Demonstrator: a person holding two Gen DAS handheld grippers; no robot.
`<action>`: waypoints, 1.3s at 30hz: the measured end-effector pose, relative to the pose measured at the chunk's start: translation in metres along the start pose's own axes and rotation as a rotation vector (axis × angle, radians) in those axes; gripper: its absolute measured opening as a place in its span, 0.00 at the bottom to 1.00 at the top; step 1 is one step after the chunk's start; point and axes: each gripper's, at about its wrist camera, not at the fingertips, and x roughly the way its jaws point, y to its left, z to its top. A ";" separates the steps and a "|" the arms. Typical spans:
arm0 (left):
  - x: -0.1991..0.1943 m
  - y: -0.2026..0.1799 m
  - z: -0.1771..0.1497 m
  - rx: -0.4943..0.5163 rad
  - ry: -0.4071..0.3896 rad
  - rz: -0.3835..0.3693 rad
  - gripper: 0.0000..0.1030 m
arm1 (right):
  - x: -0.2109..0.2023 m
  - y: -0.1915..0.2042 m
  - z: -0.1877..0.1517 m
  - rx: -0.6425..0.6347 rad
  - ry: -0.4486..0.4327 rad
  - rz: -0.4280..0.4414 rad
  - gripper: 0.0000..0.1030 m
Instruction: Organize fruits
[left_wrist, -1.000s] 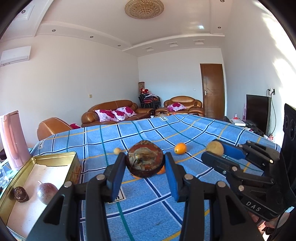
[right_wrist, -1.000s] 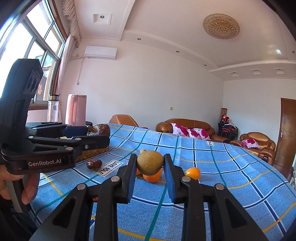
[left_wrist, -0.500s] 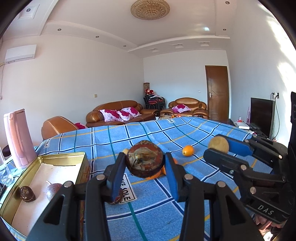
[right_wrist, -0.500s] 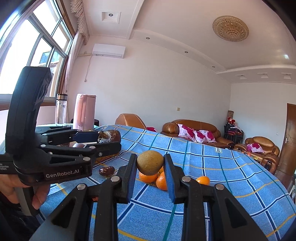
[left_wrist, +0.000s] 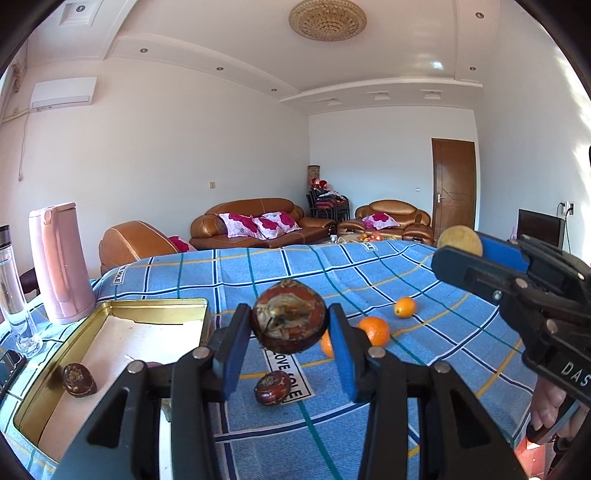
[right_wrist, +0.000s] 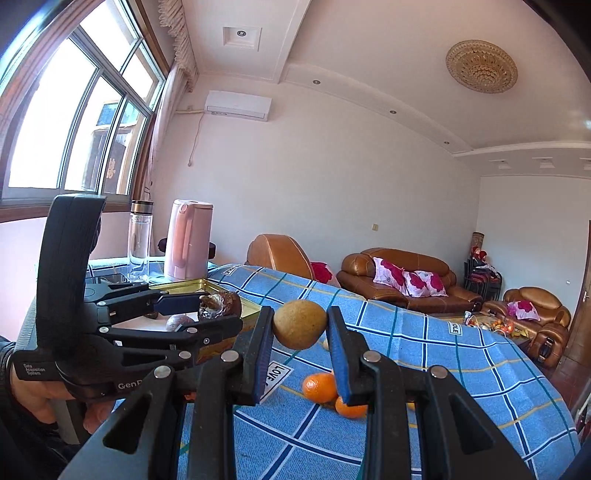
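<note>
My left gripper is shut on a wrinkled dark brown fruit, held in the air above the blue checked tablecloth. The gold tin tray lies at lower left with a small brown fruit inside. My right gripper is shut on a round tan fruit, also lifted off the table. In the left wrist view that right gripper reaches in from the right. In the right wrist view the left gripper hovers by the tray.
Another brown fruit lies on the cloth below my left gripper. Two oranges and a small kumquat sit mid-table. A pink kettle and a glass bottle stand beyond the tray. Sofas line the far wall.
Both grippers have moved left toward the tray while keeping their fruits. The right gripper has also risen. The tray now sits nearer the left gripper.
</note>
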 end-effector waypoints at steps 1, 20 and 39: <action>0.000 0.003 0.000 -0.004 0.000 0.005 0.43 | 0.002 0.002 0.002 -0.006 -0.001 0.004 0.30; -0.004 0.055 -0.002 -0.089 0.020 0.107 0.43 | 0.047 0.042 0.030 -0.024 0.003 0.121 0.30; -0.001 0.126 -0.016 -0.184 0.074 0.247 0.43 | 0.100 0.094 0.028 -0.030 0.071 0.244 0.30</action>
